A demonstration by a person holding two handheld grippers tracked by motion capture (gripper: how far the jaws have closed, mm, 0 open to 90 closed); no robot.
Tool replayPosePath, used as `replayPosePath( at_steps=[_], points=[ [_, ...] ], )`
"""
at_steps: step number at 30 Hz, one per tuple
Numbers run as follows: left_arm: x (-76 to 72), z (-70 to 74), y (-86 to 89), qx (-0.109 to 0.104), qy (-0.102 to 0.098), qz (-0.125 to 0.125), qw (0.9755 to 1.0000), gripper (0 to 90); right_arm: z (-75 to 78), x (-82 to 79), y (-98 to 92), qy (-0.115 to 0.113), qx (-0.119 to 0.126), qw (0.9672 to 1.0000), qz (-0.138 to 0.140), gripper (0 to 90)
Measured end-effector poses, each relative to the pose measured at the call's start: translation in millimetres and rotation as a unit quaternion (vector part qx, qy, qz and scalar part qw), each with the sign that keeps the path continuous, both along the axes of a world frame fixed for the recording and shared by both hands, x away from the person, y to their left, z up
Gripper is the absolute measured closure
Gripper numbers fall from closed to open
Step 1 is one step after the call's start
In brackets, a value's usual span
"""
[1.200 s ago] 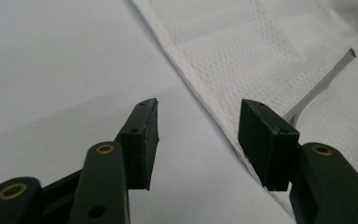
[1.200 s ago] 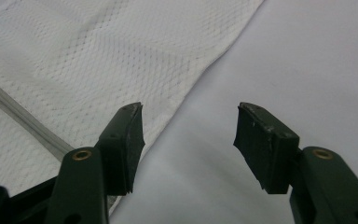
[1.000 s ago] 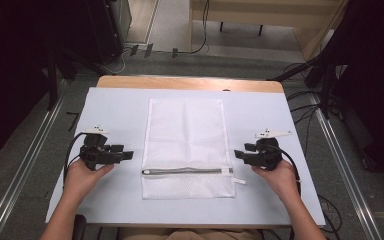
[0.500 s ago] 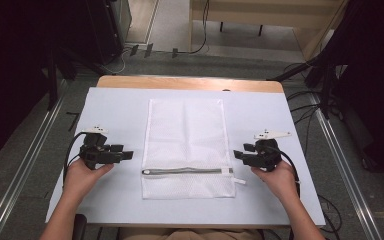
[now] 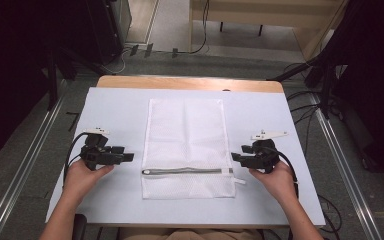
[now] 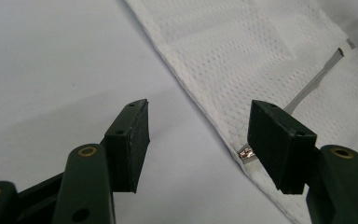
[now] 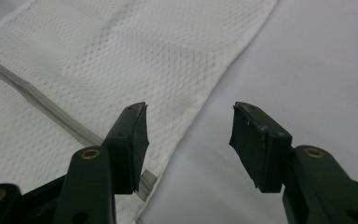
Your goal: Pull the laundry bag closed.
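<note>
My left gripper (image 5: 128,157) and right gripper (image 5: 235,157) sit low on the table (image 5: 115,107), jaws spread wide, nothing held. Each sits just off one side edge of the white mesh bag (image 5: 186,130), which lies flat mid-table. Its grey zipper (image 5: 187,171) runs across near my end; the metal pull (image 6: 246,153) sits at the left edge, partly behind one jaw. Nothing blocks either gripper. Beyond the table: floor cables (image 5: 200,30), dark stands, details hard to make out.
</note>
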State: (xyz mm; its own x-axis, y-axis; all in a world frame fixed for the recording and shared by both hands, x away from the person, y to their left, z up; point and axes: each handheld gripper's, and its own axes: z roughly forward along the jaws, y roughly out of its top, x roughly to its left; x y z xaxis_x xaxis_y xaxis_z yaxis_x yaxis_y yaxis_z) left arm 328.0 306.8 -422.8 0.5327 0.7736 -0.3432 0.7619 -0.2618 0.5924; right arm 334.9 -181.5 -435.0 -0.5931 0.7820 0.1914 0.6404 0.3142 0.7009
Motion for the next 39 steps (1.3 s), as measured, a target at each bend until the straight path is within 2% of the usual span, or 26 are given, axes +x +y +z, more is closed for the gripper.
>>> replayPosePath(
  at_steps=[7, 14, 19, 32, 39],
  points=[
    [-0.7, 1.3, 1.3, -0.007, -0.005, 0.002, 1.0000, 38.4, 4.8, -5.3, 12.0, 0.000, -0.007, 0.9998, 0.018, 47.3],
    [-2.1, 2.6, 1.6, -0.009, -0.010, 0.006, 0.9999, 37.9, 10.3, -11.6, 24.7, 0.006, 0.004, 0.9994, 0.032, 49.3],
    [-5.2, 3.6, 4.1, -0.012, -0.015, 0.009, 0.9998, 37.7, 12.6, -13.9, 32.3, 0.001, 0.005, 0.9990, 0.043, 49.9],
    [-16.9, 5.1, 6.6, -0.006, -0.025, 0.012, 0.9996, 37.1, 16.3, -17.0, 61.1, 0.000, 0.000, 0.9965, 0.084, 52.1],
    [-22.0, 5.9, 6.5, -0.003, -0.029, 0.015, 0.9995, 36.9, 16.9, -16.5, 70.4, -0.003, -0.003, 0.9950, 0.100, 53.2]
  ],
)
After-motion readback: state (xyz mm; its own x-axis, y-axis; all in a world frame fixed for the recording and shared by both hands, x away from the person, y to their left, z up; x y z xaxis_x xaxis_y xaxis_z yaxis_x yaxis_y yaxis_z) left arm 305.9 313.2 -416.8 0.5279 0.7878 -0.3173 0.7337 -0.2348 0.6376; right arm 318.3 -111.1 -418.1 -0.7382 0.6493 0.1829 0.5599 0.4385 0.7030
